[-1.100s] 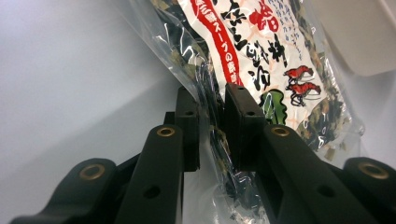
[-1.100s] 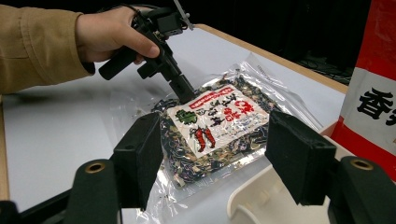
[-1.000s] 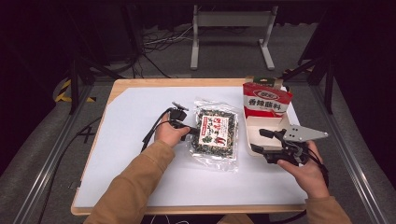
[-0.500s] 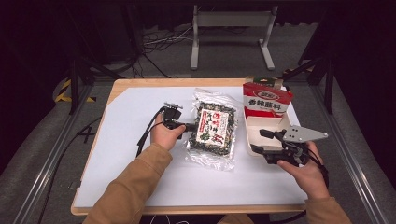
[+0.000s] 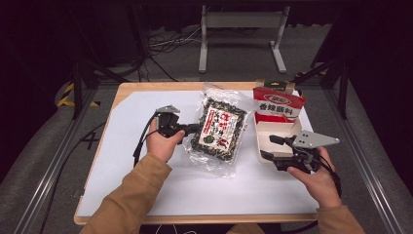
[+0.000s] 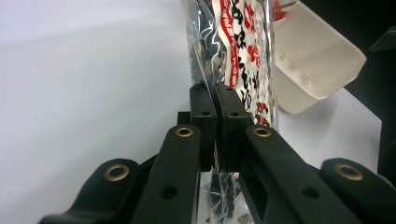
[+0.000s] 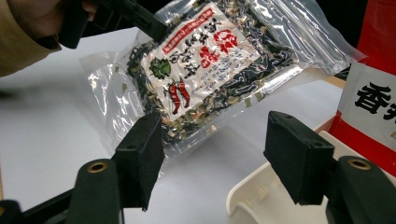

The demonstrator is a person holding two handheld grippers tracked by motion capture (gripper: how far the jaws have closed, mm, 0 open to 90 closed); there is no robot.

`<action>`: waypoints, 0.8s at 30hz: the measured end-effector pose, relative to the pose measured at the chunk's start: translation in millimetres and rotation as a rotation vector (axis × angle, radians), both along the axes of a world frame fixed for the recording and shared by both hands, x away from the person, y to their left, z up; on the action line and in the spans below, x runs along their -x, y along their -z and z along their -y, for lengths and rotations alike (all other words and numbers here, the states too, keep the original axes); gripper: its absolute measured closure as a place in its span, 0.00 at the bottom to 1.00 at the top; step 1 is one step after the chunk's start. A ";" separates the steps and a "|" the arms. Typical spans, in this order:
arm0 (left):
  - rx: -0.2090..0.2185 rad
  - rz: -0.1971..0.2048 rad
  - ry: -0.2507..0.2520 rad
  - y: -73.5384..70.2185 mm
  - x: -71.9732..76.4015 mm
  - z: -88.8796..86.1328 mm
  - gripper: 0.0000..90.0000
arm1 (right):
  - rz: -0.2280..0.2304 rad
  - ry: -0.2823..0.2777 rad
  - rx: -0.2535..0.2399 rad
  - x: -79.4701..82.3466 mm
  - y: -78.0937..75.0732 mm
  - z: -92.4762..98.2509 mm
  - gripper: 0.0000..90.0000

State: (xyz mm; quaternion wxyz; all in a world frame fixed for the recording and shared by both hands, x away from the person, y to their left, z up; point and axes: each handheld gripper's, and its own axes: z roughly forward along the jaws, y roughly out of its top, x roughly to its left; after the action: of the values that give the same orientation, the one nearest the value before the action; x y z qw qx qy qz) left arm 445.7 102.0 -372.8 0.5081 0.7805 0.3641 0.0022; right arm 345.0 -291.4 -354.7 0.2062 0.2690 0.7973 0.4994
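A clear bag of dark dried flakes with a red-and-white label (image 5: pixel 220 127) hangs tilted over the white table top (image 5: pixel 122 112), its left edge raised. My left gripper (image 5: pixel 195 129) is shut on that edge; its jaws have just been closing, with the plastic between the pads. In the left gripper view the two pads (image 6: pixel 201 100) pinch the bag (image 6: pixel 238 51) edge-on. My right gripper (image 5: pixel 268 147) stands open at the front of a white box (image 5: pixel 280 130), nothing between its fingers. The right gripper view shows its jaws (image 7: pixel 219 140) wide apart below the bag (image 7: pixel 205 60).
A red packet with white lettering (image 5: pixel 278 103) stands upright in the back of the white box, near the table's right edge. The left gripper's cable (image 5: pixel 142 141) loops on the table left of the hand. Floor cables and a metal stand lie beyond the far edge.
The left gripper has risen and moved away from the person, taking the bag's left edge with it; the bag now tilts and sits farther back. The right gripper has not moved.
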 end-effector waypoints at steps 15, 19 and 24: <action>0.064 0.110 0.025 -22.4 31.8 -22.9 1.00 | -0.065 0.026 -0.011 -9.6 1.8 -14.1 0.46; 0.067 0.145 0.035 -26.5 38.2 -24.8 1.00 | -0.090 0.033 -0.012 -13.8 4.0 -18.6 0.45; 0.079 0.176 0.059 -32.9 47.3 -25.7 1.00 | -0.102 0.038 -0.059 -21.8 6.5 -28.4 0.43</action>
State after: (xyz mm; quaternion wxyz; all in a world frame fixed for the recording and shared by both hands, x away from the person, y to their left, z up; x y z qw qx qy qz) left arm 398.4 127.7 -339.9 0.5683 0.7671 0.2947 0.0413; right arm 366.8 -263.0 -361.2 0.1668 0.3150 0.7865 0.5043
